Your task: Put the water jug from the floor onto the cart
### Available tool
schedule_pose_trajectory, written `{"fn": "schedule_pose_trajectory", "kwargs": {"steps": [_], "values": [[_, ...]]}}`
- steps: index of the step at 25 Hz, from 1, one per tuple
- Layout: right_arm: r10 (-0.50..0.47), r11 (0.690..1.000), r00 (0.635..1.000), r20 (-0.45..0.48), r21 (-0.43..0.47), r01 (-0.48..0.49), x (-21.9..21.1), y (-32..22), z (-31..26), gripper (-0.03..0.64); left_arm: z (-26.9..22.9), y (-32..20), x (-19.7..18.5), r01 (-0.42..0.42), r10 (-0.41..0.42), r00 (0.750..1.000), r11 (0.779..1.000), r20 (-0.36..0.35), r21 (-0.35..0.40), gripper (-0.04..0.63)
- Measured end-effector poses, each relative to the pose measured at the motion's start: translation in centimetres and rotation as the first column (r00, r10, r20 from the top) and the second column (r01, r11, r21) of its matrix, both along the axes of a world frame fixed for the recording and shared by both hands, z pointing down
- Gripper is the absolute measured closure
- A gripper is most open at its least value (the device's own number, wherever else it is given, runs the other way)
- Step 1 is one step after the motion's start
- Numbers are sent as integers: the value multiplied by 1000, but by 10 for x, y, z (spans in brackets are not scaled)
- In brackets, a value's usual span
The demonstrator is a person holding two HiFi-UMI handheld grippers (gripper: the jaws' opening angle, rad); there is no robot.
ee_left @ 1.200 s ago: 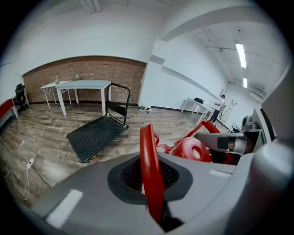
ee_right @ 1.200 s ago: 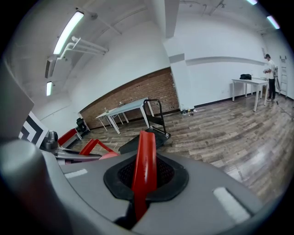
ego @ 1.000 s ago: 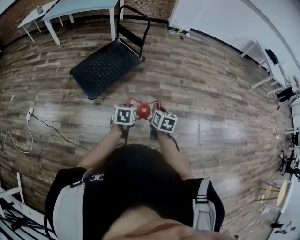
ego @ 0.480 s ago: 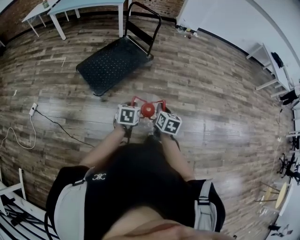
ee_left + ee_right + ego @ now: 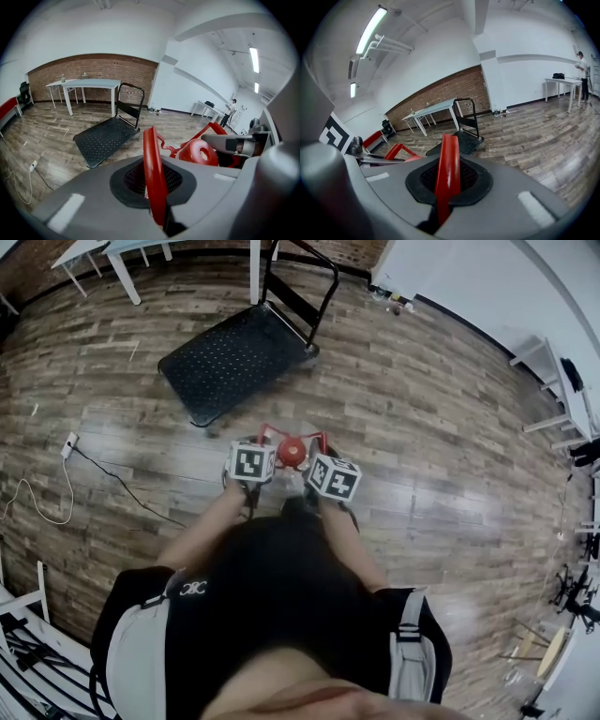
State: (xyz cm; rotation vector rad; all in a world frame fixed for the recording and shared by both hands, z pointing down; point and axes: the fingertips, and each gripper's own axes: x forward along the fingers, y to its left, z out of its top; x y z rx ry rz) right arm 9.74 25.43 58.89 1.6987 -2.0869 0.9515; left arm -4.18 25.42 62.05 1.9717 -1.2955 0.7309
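Observation:
The water jug hangs between my two grippers; its red cap (image 5: 292,452) and red handle frame (image 5: 281,432) show in the head view, while its body is hidden under the grippers. My left gripper (image 5: 152,183) is shut on a red handle bar (image 5: 151,159), with the cap (image 5: 201,152) just to its right. My right gripper (image 5: 447,180) is shut on the other red bar (image 5: 448,159). In the head view the left gripper (image 5: 257,441) and right gripper (image 5: 319,444) flank the cap. The black platform cart (image 5: 239,357) stands on the floor ahead and slightly left.
The cart's upright push handle (image 5: 314,287) is at its far end. White tables (image 5: 91,84) stand by the brick wall behind it. A white cable with a power strip (image 5: 56,474) lies on the floor at left. A person (image 5: 581,63) stands far off by a table.
Both grippers and the jug have moved forward toward the cart, which now sits closer in the head view. Both grips on the red handle are unchanged.

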Motion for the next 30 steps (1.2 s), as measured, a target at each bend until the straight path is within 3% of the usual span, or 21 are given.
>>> {"fn": "schedule_pose_trajectory", "kwargs": {"steps": [16,30], "values": [[-128,992,991,50,-6,128,43,-162,-5,597,-6,-145,47,101,-100,994,995,47,-15,588],[-222,975,975,29,38,221,65,-269,-18,597,-23,-237,68,178,-179,983,983,33,44,586]]}}
